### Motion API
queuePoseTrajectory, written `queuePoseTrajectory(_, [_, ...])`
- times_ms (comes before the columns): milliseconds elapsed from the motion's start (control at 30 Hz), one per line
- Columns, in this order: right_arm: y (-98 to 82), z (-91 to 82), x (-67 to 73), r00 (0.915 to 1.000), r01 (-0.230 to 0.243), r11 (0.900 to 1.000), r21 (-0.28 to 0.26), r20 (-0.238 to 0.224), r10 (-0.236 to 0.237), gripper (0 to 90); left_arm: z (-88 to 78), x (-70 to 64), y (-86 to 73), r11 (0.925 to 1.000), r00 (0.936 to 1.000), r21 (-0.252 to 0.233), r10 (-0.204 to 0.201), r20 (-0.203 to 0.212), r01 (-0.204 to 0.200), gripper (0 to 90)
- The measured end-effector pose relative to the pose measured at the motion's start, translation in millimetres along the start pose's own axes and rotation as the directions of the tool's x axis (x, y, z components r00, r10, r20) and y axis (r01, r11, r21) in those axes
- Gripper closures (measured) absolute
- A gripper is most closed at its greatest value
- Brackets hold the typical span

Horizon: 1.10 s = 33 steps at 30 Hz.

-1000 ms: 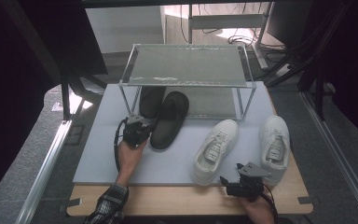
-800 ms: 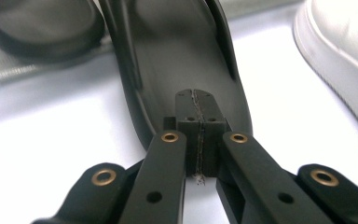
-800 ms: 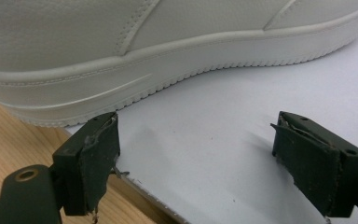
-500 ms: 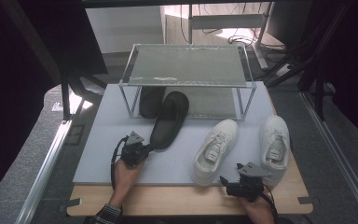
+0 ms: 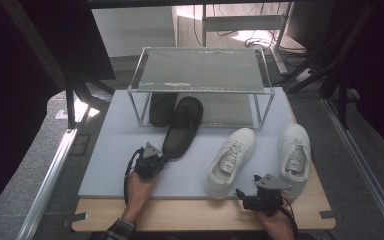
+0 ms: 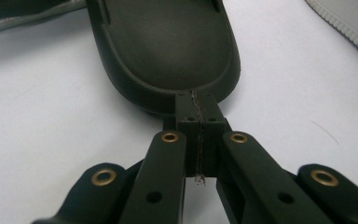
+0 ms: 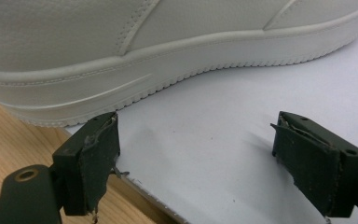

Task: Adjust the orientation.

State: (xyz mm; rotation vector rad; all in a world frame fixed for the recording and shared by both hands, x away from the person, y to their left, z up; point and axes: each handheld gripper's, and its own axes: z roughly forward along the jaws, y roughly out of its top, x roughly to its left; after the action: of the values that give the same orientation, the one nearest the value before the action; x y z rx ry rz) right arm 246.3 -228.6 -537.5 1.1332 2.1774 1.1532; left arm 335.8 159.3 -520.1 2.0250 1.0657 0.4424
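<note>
Left gripper view shows the left tool [image 6: 198, 116] pinching the matte black rubber slipper's [image 6: 168, 51] heel rim, so it should drag slowly and level.

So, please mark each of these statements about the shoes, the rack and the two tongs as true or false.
1. The left tongs are shut on the heel rim of a black slipper. True.
2. The right tongs are clamped on a white sneaker. False: their jaws stand wide apart with nothing between them, beside the white sneaker.
3. Two white sneakers lie on the white mat, right of the black slipper. True.
4. The wire rack has a shoe on its top shelf. False: the top shelf is bare.
5. A second black slipper sits under the rack. True.
</note>
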Motion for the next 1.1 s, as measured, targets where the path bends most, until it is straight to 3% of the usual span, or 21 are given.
queuePoseTrajectory(500, [0.0, 0.0, 0.0, 1.0000, 0.000, 1.000, 0.000, 0.000, 0.000, 15.1, 19.1, -9.7, 20.4, 0.9993, 0.9992, 0.009, 0.036, -0.017, -0.036, 89.5])
queuePoseTrajectory(767, [0.0, 0.0, 0.0, 1.0000, 0.000, 1.000, 0.000, 0.000, 0.000, 15.1, 20.9, -8.1, 36.1, 0.9991, 0.9996, -0.037, 0.021, -0.020, -0.022, 89.5])
queuePoseTrajectory(1100, [0.0, 0.0, 0.0, 1.0000, -0.001, 1.000, 0.000, 0.000, 0.001, 15.1, 29.6, -12.0, 49.6, 0.9988, 0.9990, -0.036, 0.034, -0.030, -0.035, 89.4])
